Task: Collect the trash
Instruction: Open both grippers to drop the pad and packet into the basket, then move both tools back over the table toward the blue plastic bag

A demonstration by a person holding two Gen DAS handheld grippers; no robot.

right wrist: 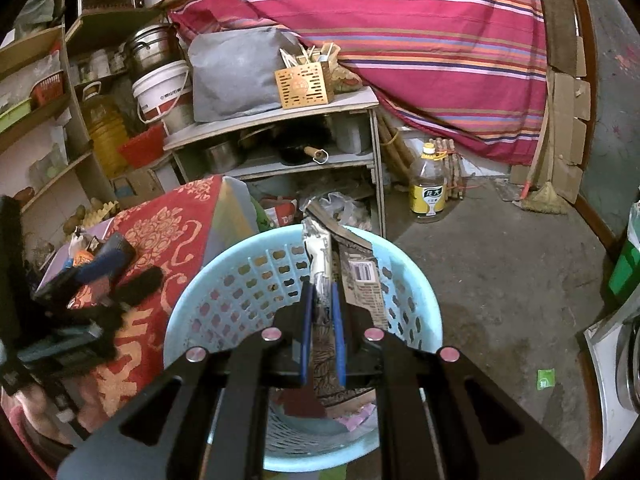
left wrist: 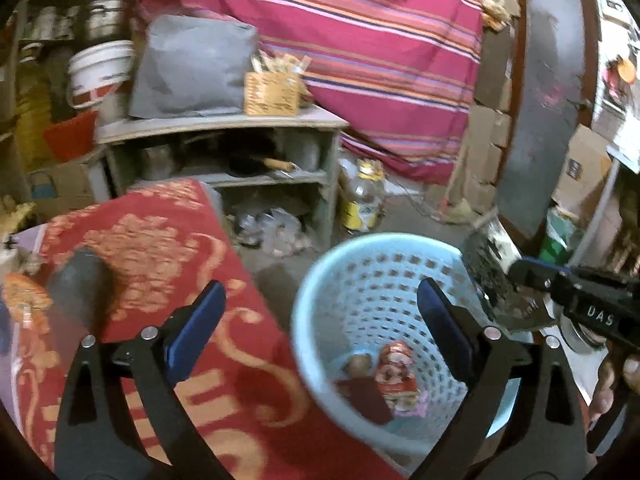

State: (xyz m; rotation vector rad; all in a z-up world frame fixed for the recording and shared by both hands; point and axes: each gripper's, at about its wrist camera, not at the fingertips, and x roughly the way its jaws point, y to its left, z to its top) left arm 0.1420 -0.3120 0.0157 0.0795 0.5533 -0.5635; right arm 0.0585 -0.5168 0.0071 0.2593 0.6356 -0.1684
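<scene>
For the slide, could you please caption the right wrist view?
Right hand-held gripper shut on a crumpled wrapper, held over the blue perforated basket beside the red cloth.

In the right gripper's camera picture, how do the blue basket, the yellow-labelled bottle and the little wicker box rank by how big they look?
1. Blue basket, by far the largest, though nearest the camera.
2 and 3. Yellow-labelled bottle and wicker box look about alike; both stand farther off, so I won't rank them.

Pale blue perforated basket (right wrist: 412,300), a red cloth (left wrist: 160,248) swirled with orange-gold flowers, and behind, a magenta blanket (right wrist: 400,40) striped orange and purple (blue pads (right wrist: 307,320) on black grippers).
</scene>
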